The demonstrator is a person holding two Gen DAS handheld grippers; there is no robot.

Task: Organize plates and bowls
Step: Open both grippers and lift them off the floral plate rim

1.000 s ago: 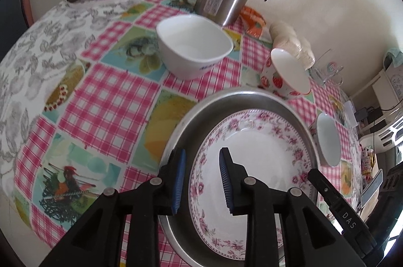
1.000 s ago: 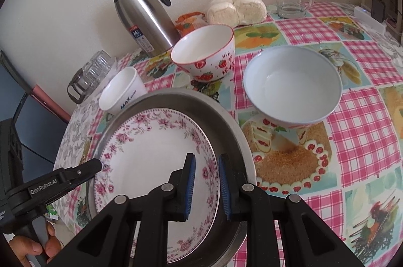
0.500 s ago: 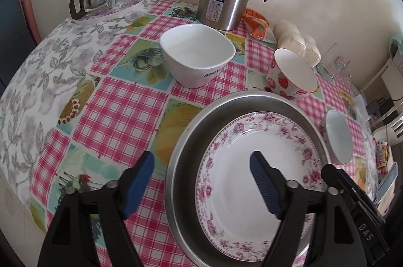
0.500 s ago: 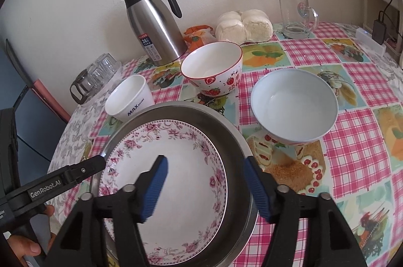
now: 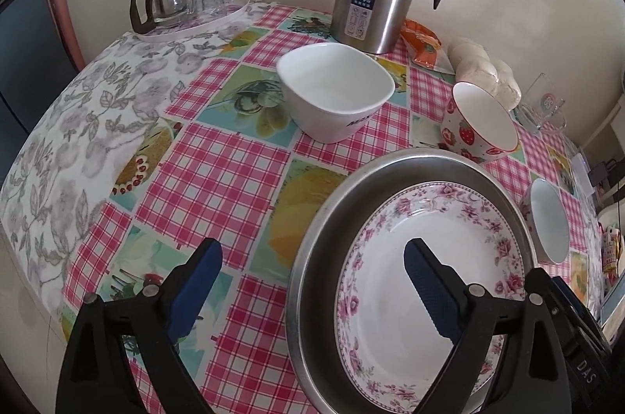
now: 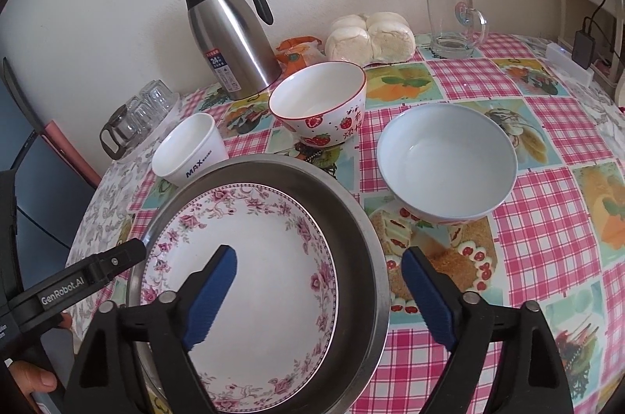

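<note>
So the floral plate (image 5: 425, 281) sits inside the big steel pan (image 5: 320, 250), and both grippers are parked right over it. The left gripper (image 5: 312, 281) is spread wide with nothing in it: its left finger hangs over the checked tablecloth (image 5: 218, 171), its right one over the plate, so the pan's rim falls between them. The right gripper (image 6: 318, 281) is the mirror of that, also wide apart and empty, left finger over the plate (image 6: 250, 250), right finger past the pan's edge (image 6: 371, 257). Ahead of the left gripper is the square white MAX bowl (image 5: 336, 89); further right, the strawberry bowl (image 5: 480, 124). The pale blue bowl (image 6: 447, 162) is just ahead-right of the right gripper.
</note>
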